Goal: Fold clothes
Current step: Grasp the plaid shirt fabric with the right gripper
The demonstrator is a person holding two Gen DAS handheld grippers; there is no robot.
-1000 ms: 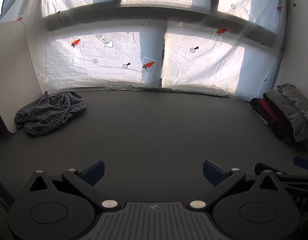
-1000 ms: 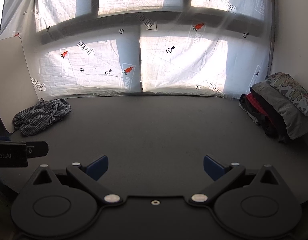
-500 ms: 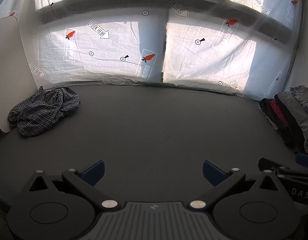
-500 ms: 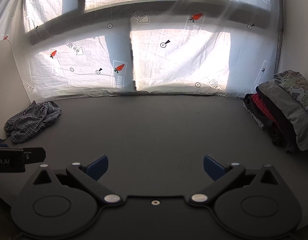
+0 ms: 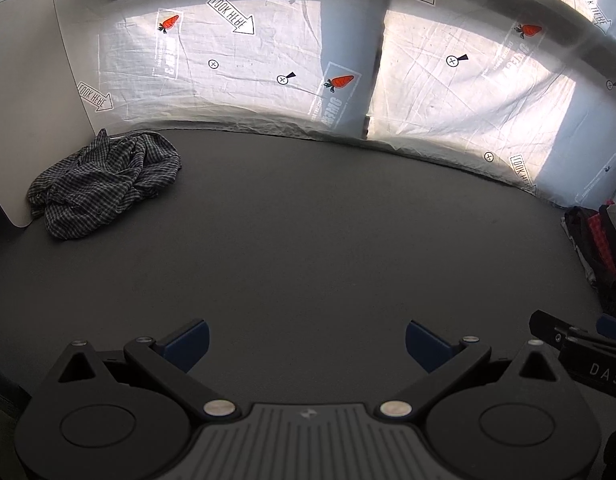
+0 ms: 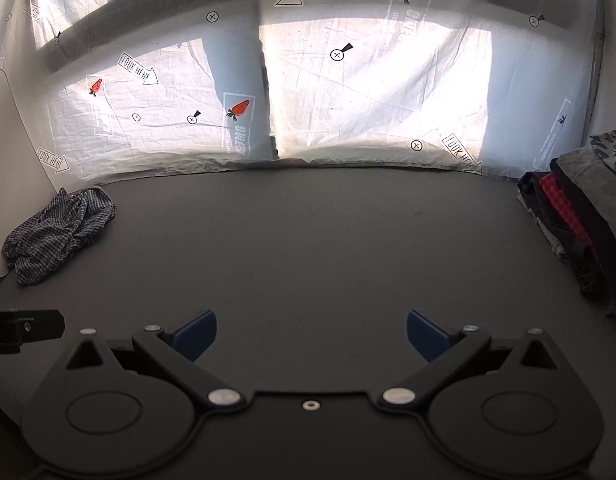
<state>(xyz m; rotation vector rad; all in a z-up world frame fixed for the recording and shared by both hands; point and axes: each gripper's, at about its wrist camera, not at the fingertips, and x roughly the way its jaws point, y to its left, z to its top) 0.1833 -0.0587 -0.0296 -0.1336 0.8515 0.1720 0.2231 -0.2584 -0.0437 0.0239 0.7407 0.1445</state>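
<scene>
Left wrist view
Change: your left gripper (image 5: 305, 344) has swung toward the far left; the crumpled checked shirt (image 5: 103, 186) now shows larger and nearer the middle than half a second ago, and the stack of folded clothes (image 5: 600, 248) has slid to the right edge.
Pose: you hold the gripper low over the dark grey table (image 5: 308, 248), pointing at the far left corner.
Tongs: blue-tipped fingers (image 5: 187, 340) spread wide, nothing between them.
Shirt: bunched in the far left corner, leaning against the white board (image 5: 23, 100), well apart from your fingers.
Neighbour: part of your right gripper (image 5: 580, 348) shows at the near right edge.
Backdrop: white printed sheet (image 5: 428, 92) hangs along the far edge of the table.

Right wrist view
Change: your right gripper (image 6: 310, 334) has come closer to the sheet (image 6: 368, 100), which fills more of the view; the shirt (image 6: 55, 236) sits slightly larger at far left.
Pose: low and level over the table (image 6: 308, 240), facing the far edge.
Tongs: fingers (image 6: 426, 336) wide apart, gripping nothing.
Stack: folded clothes (image 6: 576, 216) piled at the far right, a patterned piece on top, a red checked one lower down.
Neighbour: a black part of your left gripper (image 6: 23, 326) pokes in at the near left.
</scene>
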